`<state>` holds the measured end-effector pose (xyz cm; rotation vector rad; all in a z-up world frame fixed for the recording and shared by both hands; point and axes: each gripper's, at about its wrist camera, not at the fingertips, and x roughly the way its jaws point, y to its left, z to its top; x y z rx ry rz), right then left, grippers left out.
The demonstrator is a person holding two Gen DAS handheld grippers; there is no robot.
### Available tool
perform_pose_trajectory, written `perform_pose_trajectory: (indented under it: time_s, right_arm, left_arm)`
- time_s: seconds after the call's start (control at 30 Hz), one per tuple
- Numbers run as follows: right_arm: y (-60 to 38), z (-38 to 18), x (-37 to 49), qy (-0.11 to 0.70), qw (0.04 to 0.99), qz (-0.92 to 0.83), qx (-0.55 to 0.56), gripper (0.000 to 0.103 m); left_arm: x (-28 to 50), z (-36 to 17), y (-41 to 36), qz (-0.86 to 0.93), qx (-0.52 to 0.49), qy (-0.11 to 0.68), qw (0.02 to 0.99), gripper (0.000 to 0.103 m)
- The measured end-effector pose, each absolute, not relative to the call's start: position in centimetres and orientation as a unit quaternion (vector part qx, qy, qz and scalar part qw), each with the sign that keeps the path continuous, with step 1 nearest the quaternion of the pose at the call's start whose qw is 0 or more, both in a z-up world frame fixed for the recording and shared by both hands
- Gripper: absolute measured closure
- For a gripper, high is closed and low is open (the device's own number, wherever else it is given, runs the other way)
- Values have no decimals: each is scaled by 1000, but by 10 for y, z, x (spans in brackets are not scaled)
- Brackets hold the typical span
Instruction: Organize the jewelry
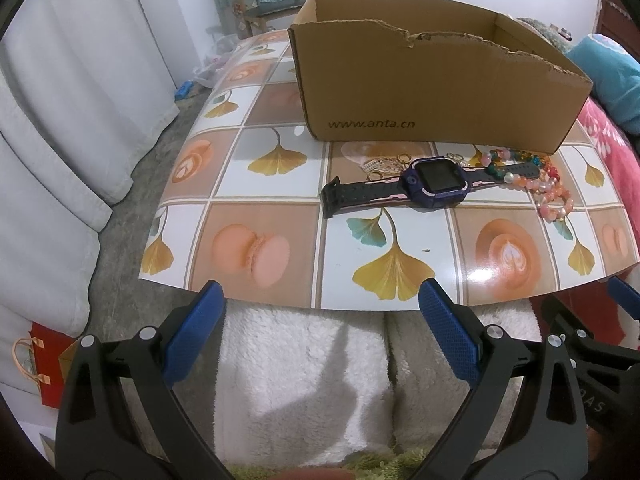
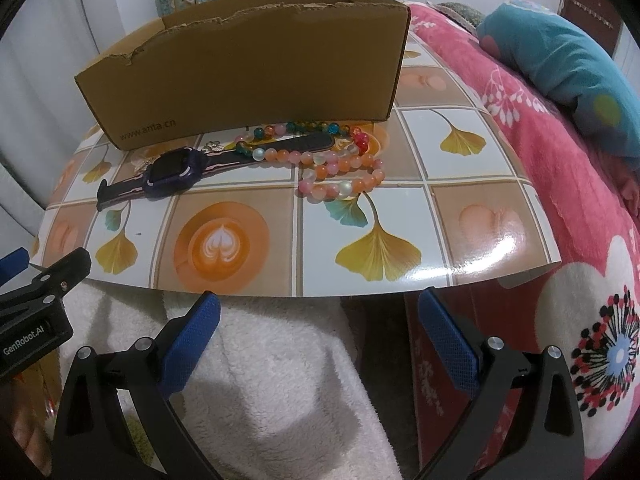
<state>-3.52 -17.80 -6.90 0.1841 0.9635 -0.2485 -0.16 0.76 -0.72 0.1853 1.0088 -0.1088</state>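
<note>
On the table (image 1: 224, 168), the left view shows a box (image 1: 432, 92) printed "www.anta.cn", with the watch (image 1: 436, 178), rings (image 1: 384, 166) and beads (image 1: 552, 196) lying before it. The left hand-held gripper (image 1: 320, 328) gapes wide, empty.

The right view alone shows a bed (image 2: 540, 128) and "GenRobot.AI" on the left tool; the right hand-held gripper (image 2: 320, 328) is wide, empty.

Matt brown corrugated cardboard box (image 1: 432, 92); glossy printed sheet covers the desk (image 2: 460, 248). Glassy, translucent beads (image 2: 340, 168). Watch (image 1: 436, 180) strap rubbery, matt. Fluffy white cloth (image 1: 304, 380) below.
</note>
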Motion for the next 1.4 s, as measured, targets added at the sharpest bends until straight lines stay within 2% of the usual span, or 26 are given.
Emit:
perform_pose_trajectory:
  time_s: [1.4]
  right_arm:
    - [-174,-72,-29,466,872,-120,89,7]
  left_arm:
    - [1,-12,12,-44,88,488,867,8]
